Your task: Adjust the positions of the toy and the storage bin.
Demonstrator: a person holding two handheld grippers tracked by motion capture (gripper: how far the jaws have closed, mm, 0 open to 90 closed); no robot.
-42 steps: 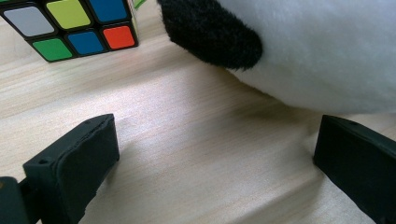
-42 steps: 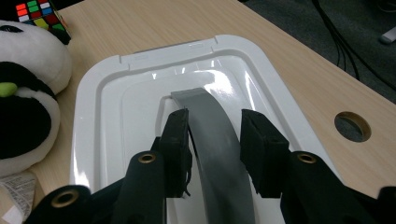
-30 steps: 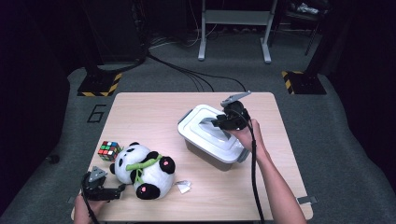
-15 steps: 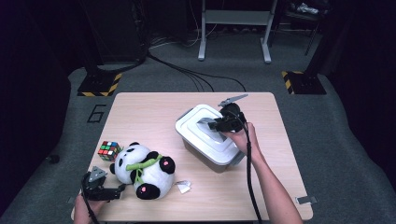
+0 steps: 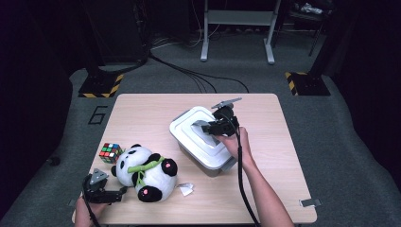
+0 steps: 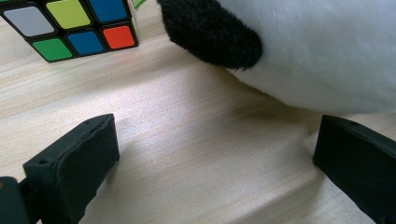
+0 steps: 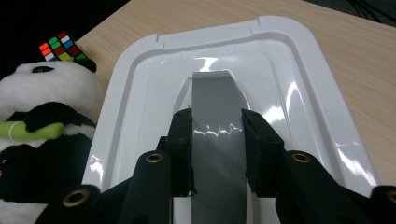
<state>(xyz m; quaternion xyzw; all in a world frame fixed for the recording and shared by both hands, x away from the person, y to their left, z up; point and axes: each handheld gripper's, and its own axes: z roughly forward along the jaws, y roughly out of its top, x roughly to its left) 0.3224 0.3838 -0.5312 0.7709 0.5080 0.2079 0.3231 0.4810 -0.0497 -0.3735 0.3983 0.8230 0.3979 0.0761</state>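
A white lidded plastic box (image 5: 189,142) stands mid-table, with a grey handle (image 7: 212,93) running along the lid's recess (image 7: 299,93). My right gripper (image 7: 215,140) is shut on that handle, one black pad pressed on each side of it; from the high view it (image 5: 211,127) sits over the lid's middle. A stuffed panda (image 5: 146,172) lies at the front left, and a colour cube (image 5: 110,152) is just behind it. My left gripper (image 5: 116,195) rests low on the table by the panda's side, jaws open and empty (image 6: 215,158), the panda's white belly (image 6: 317,51) near one jaw.
A small crumpled white scrap (image 5: 185,189) lies right of the panda. The wooden table top (image 5: 142,118) is bare at the back left. Beyond the far edge are floor cables and stand legs. The cube (image 6: 70,23) sits ahead of my left jaws.
My right gripper has moved left, toward the panda, holding the handle, and the white box has shifted and turned with it. The left gripper has stayed put.
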